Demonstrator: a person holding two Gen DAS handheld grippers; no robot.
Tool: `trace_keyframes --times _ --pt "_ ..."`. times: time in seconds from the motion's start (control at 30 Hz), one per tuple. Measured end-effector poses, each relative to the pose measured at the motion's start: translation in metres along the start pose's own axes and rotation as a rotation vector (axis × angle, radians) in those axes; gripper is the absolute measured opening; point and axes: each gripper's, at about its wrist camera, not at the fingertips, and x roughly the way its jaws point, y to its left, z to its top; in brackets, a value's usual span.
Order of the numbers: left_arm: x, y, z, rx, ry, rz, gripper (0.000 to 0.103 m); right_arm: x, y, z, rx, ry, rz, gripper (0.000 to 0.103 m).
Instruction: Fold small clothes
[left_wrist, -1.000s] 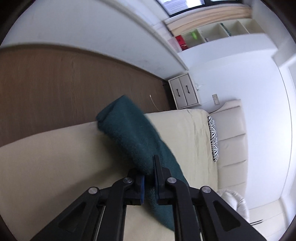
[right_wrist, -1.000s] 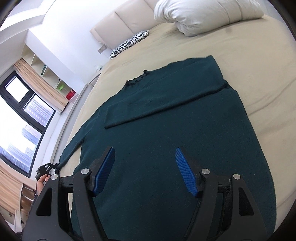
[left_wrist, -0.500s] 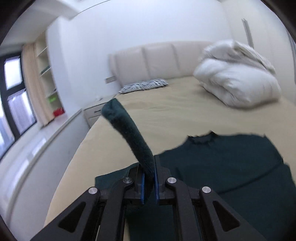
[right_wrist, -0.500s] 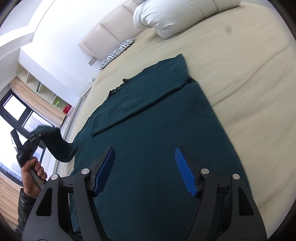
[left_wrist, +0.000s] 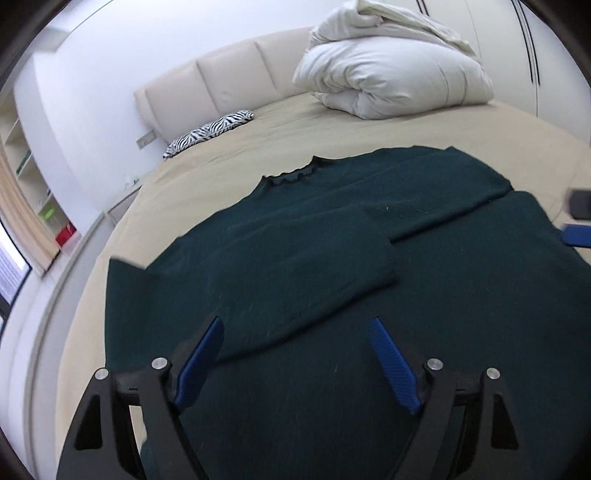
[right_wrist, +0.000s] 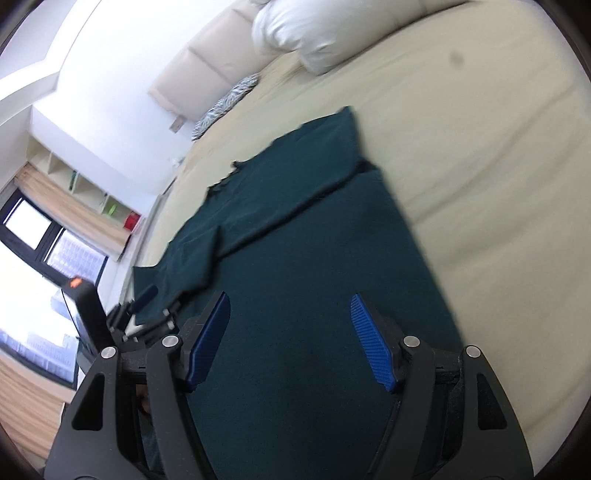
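Note:
A dark green sweater (left_wrist: 424, 295) lies flat on the beige bed (left_wrist: 332, 125), neck toward the headboard. Its left sleeve (left_wrist: 295, 273) lies folded across the chest, and the right sleeve (left_wrist: 436, 199) is folded across just above it. My left gripper (left_wrist: 295, 325) hovers over the sweater's lower left part; its jaws are opening and nothing is between the blue pads. My right gripper (right_wrist: 289, 300) stands open above the sweater (right_wrist: 314, 258) body, holding nothing. In the right wrist view the left gripper (right_wrist: 147, 306) shows at the sweater's left edge.
A bundled white duvet (left_wrist: 391, 66) sits at the bed's far right, and a zebra-print pillow (left_wrist: 210, 131) lies by the padded headboard (left_wrist: 207, 85). Bare sheet (right_wrist: 480, 129) spreads to the sweater's right. Shelves and a window stand off to the left.
My left gripper swung the pinched sleeve from the bed's left side over the sweater, then let go; the sleeve now lies across the chest. The right gripper drifted slightly.

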Motion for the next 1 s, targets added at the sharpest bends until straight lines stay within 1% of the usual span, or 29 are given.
trace_keyframes --times 0.07,0.1,0.17,0.2,0.27,0.3,0.33,0.4,0.47,0.5,0.53,0.57,0.63,0.73,0.8,0.87,0.93,0.97,1.0 --pt "-0.012 0.014 -0.013 -0.061 -0.007 -0.036 0.084 0.020 0.017 0.010 -0.014 0.033 0.039 0.067" --pt "-0.016 0.024 -0.020 -0.100 -0.012 -0.042 0.084 0.030 0.025 0.015 -0.018 0.051 0.059 0.067" --pt "-0.025 0.049 -0.037 -0.203 -0.021 -0.047 0.084 0.055 0.045 0.026 -0.038 0.083 0.113 0.067" --pt "-0.027 0.066 -0.043 -0.277 -0.022 -0.060 0.084 0.066 0.052 0.030 -0.043 0.096 0.127 0.067" --pt "-0.029 0.090 -0.052 -0.376 -0.019 -0.070 0.083 0.097 0.063 0.040 -0.026 0.148 0.153 0.067" --pt "-0.029 0.102 -0.056 -0.419 -0.018 -0.076 0.083 0.114 0.067 0.045 -0.015 0.180 0.164 0.065" --pt "-0.031 0.112 -0.060 -0.452 -0.020 -0.081 0.082 0.128 0.069 0.048 -0.002 0.202 0.150 0.062" --pt "-0.034 0.123 -0.067 -0.483 -0.030 -0.078 0.082 0.150 0.069 0.052 0.019 0.237 0.126 0.061" --pt "-0.033 0.128 -0.072 -0.491 -0.023 -0.080 0.082 0.175 0.063 0.054 0.058 0.290 0.092 0.056" --pt "-0.032 0.129 -0.075 -0.498 -0.021 -0.084 0.082 0.182 0.061 0.051 0.078 0.306 0.090 0.050" --pt "-0.030 0.129 -0.078 -0.509 -0.017 -0.090 0.082 0.185 0.062 0.045 0.090 0.309 0.099 0.043" --pt "-0.030 0.131 -0.081 -0.521 -0.016 -0.100 0.082 0.186 0.063 0.044 0.096 0.316 0.119 0.040" --pt "-0.029 0.132 -0.085 -0.536 -0.023 -0.115 0.082 0.185 0.067 0.043 0.088 0.323 0.148 0.038" --pt "-0.032 0.134 -0.086 -0.551 -0.038 -0.123 0.082 0.187 0.075 0.043 0.073 0.332 0.182 0.038" --pt "-0.035 0.137 -0.087 -0.565 -0.044 -0.123 0.082 0.194 0.074 0.047 0.076 0.341 0.163 0.038" --pt "-0.035 0.142 -0.088 -0.586 -0.045 -0.125 0.081 0.203 0.069 0.046 0.101 0.371 0.154 0.038" --pt "-0.035 0.150 -0.087 -0.610 -0.043 -0.125 0.079 0.207 0.066 0.046 0.089 0.374 0.124 0.019" --pt "-0.036 0.154 -0.087 -0.623 -0.048 -0.121 0.079 0.209 0.070 0.044 0.078 0.371 0.119 0.017" --pt "-0.036 0.160 -0.085 -0.637 -0.053 -0.118 0.079 0.207 0.073 0.042 0.056 0.361 0.113 0.010"
